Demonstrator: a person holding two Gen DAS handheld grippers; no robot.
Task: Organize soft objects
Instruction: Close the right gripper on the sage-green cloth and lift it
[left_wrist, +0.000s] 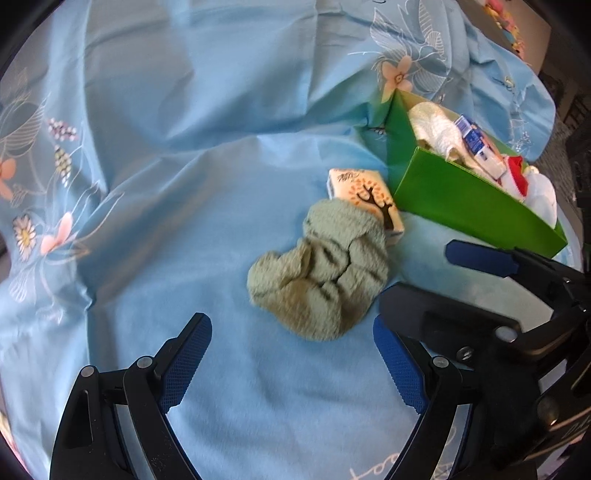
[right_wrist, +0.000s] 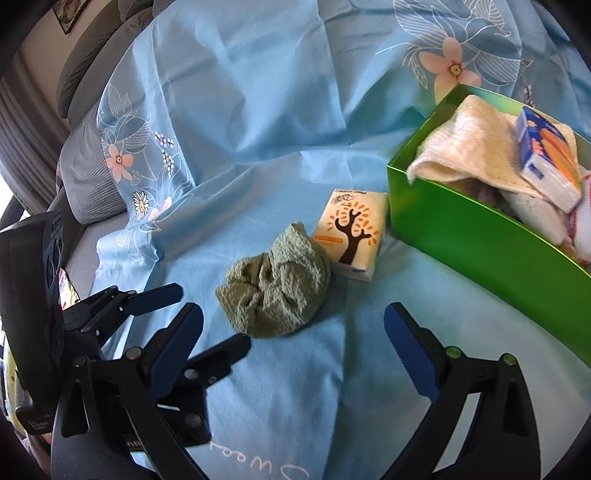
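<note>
Nearest the cameras, the left gripper (left_wrist: 291, 363) hangs with its blue-padded jaws spread wide and nothing between them. The right gripper (right_wrist: 293, 352) beside it is likewise wide apart and holds nothing. Both hover over a light blue floral bedsheet (left_wrist: 184, 166). Just beyond the fingertips lies a crumpled green cloth (left_wrist: 321, 273), bunched into a loose heap on the sheet. Its far edge touches a small tissue pack (right_wrist: 349, 236) printed with a brown tree. Behind and to the right stands an open green box (right_wrist: 480, 236), holding a cream towel (right_wrist: 469, 144), a blue and orange tissue pack (right_wrist: 546, 158), and some red and white fabric (left_wrist: 517, 173).
</note>
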